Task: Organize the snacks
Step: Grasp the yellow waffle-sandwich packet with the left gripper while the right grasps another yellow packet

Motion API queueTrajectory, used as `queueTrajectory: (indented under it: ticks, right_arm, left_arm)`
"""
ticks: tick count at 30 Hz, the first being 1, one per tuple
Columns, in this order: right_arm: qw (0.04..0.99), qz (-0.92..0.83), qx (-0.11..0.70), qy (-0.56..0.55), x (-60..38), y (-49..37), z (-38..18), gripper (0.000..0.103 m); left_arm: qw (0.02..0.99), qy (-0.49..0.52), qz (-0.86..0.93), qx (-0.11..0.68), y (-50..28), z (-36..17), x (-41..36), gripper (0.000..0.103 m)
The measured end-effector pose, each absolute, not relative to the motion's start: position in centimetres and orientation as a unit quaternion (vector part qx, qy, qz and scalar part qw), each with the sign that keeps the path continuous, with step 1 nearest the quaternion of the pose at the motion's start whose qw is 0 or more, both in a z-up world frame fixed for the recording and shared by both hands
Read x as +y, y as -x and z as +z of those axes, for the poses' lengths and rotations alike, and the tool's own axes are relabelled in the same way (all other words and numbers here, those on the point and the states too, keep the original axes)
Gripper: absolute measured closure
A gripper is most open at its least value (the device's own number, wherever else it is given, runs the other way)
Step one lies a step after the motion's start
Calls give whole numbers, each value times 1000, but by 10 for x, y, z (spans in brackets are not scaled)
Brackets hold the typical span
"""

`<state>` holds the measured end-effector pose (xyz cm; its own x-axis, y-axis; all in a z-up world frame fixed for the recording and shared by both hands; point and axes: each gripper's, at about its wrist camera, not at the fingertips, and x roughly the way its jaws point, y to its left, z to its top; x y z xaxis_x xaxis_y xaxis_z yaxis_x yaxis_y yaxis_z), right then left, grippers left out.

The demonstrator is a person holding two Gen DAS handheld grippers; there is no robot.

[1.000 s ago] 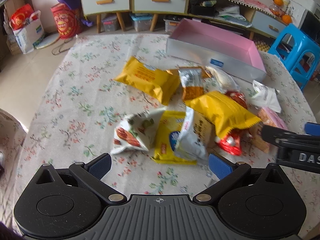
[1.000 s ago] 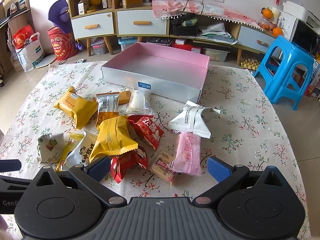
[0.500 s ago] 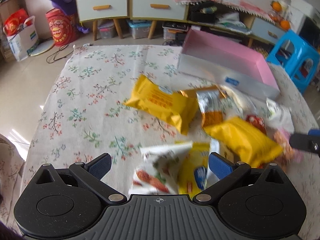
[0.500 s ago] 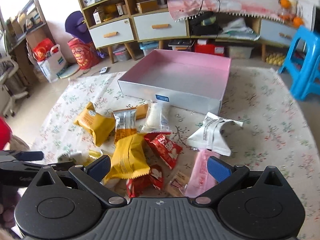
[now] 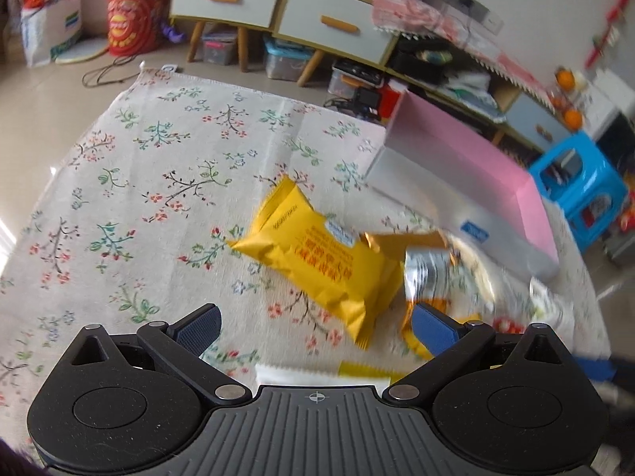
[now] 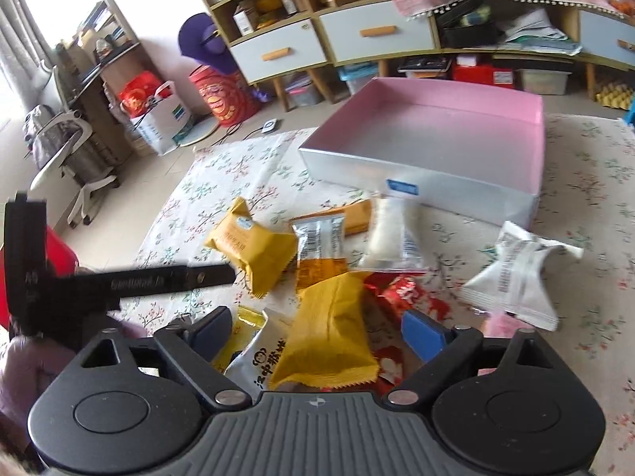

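Observation:
Several snack packets lie heaped on the floral tablecloth in front of an empty pink box with silver walls; the box also shows in the left wrist view. My left gripper is open and empty, just short of a yellow packet with a silver-orange packet to its right. My right gripper is open and empty over another yellow packet. Around it lie a red packet, a white packet and the first yellow packet. The left gripper's body shows at left.
Cabinets with drawers stand behind the table. A blue stool is at the right. An office chair and red bags stand on the floor at the left.
My left gripper has moved forward over the near packets to the far yellow packet. My right gripper has moved left and forward over the pile. Both stay open.

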<state>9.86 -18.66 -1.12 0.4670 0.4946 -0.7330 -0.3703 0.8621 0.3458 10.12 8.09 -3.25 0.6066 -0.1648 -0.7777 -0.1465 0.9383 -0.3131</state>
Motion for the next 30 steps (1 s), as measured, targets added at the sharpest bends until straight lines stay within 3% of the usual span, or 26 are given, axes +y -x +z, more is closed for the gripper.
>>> queueTrajectory:
  ticks: [11,18,22,30]
  right_arm:
    - [853,265,449,10,-161,-102,-31,43]
    - [856,257,445,51,-155,-97,-47,55]
    - [860,253,441,52,-152,-98,-44,62]
    - [855,249,454,27,-156,-103,-41,67]
  left_arm:
    - [877,231,74,415,-135,-40,80,5]
    - [864,243,107,427,-139,-57,78,24]
    - [868,243,105,420,-135,-52,77,49]
    - [866,252,90,423,-128,-47,80,68]
